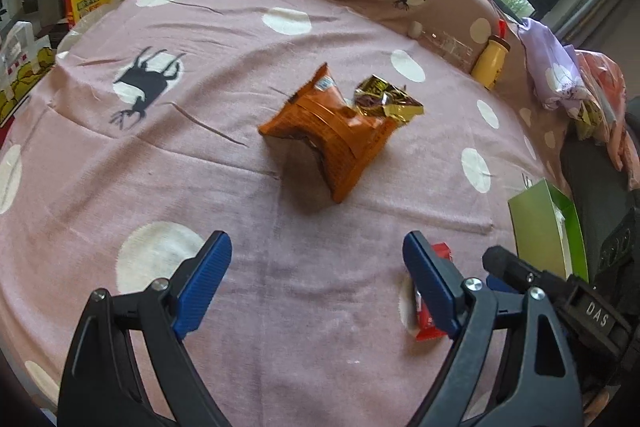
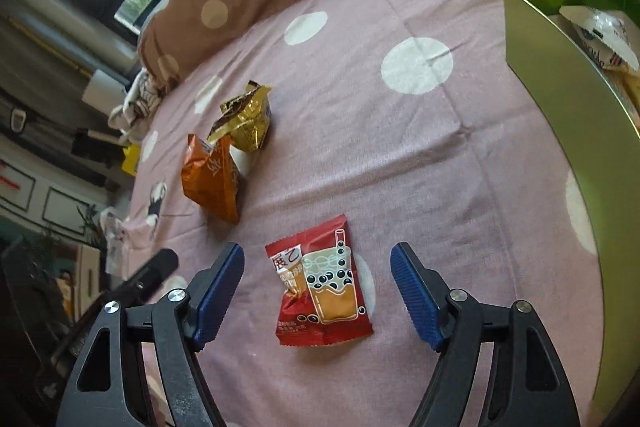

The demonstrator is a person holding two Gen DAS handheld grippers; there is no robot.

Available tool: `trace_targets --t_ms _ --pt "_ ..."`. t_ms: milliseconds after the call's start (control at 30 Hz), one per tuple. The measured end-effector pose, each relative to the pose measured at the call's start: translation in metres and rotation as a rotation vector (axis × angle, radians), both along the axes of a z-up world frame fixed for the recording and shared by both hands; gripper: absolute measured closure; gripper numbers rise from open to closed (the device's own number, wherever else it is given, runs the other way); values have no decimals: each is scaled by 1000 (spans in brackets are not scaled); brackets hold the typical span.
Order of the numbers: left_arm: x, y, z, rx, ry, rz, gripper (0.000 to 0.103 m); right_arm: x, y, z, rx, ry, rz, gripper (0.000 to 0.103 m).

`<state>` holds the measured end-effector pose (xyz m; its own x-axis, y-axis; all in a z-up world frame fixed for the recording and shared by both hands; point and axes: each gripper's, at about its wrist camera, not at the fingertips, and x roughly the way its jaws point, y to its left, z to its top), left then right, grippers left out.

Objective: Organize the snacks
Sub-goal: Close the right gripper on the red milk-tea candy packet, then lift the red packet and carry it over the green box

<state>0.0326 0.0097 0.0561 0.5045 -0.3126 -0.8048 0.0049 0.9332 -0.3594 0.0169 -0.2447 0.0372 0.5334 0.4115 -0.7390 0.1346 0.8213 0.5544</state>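
Both jaws stand apart, holding nothing: the right gripper [image 2: 316,291] straddles the red milk-tea snack packet [image 2: 320,287] flat on the bedsheet [image 2: 360,147]; the left gripper [image 1: 316,279] faces the orange packet [image 1: 332,135]. Likely next: descend, pinch, carry to the green box [image 2: 560,99].

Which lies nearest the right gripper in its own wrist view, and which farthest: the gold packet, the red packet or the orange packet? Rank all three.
1. Red packet: flat on the sheet between the open right gripper's fingers, untouched.
2. Orange packet: further up, to the left.
3. Gold packet: just behind the orange one.
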Motion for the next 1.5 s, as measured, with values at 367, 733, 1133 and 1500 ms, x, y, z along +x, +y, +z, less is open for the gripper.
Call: trace_targets --t_ms 367,733,1133,1500 --pt "-9 -59 -20 -114 111 -236 59 5 6 -22 108 81 30 38" --pt "-11 -80 -33 -103 139 -311 67 8 16 -32 100 109 79 38" --pt "-20 -85 -11 -46 -1 -317 66 -3 21 -8 52 19 83 44" --pt "-37 -132 30 4 -244 -379 67 -26 -13 40 -4 -156 -37 44"
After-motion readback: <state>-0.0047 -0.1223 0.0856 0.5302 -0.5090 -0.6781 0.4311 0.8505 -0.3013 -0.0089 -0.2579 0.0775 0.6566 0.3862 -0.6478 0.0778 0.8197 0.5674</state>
